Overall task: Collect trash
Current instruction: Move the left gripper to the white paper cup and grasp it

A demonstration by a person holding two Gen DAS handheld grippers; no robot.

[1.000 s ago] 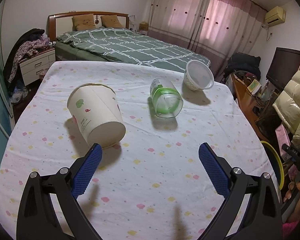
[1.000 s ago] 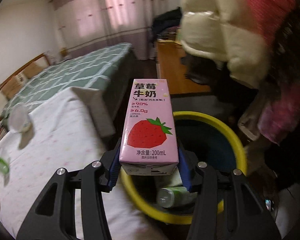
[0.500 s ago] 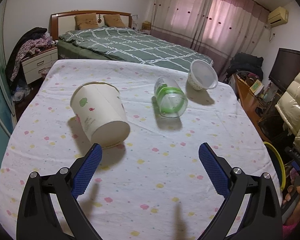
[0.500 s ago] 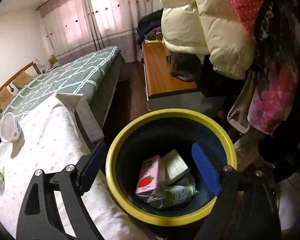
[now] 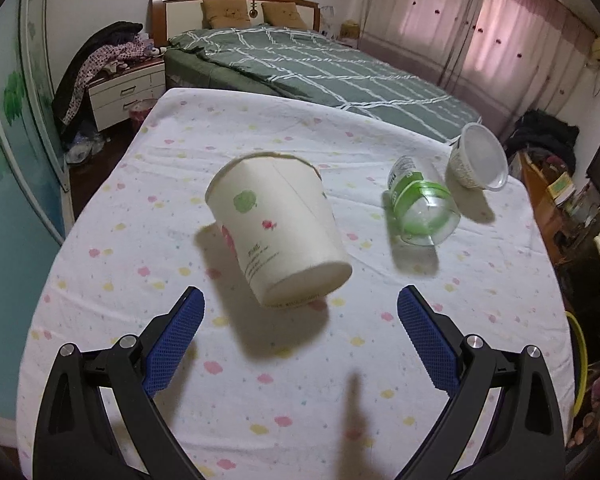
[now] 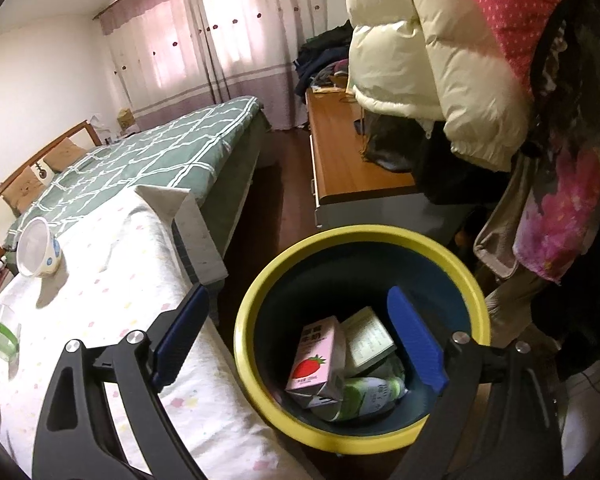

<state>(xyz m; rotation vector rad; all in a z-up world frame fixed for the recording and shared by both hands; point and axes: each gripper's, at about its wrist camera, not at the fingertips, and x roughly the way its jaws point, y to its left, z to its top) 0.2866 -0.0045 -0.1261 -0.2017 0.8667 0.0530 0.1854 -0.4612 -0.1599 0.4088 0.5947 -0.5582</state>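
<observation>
In the left wrist view a large white paper cup (image 5: 278,232) lies on its side on the dotted tablecloth (image 5: 140,240), just beyond my open, empty left gripper (image 5: 300,328). A clear plastic cup with a green band (image 5: 422,210) and a small plastic bowl (image 5: 478,158) lie farther right. In the right wrist view my right gripper (image 6: 298,338) is open and empty above a yellow-rimmed bin (image 6: 260,304). A pink strawberry milk carton (image 6: 314,364), another carton and a bottle lie inside it.
The bin stands off the table's right edge (image 6: 220,360). A wooden desk (image 6: 340,160) and hanging coats (image 6: 440,60) are behind it. A green bed (image 5: 320,68) lies past the table's far edge, with a nightstand (image 5: 124,92) to its left.
My right gripper opened and the strawberry milk carton dropped into the bin. My left gripper shifted so the paper cup now sits centred between its fingers and closer.
</observation>
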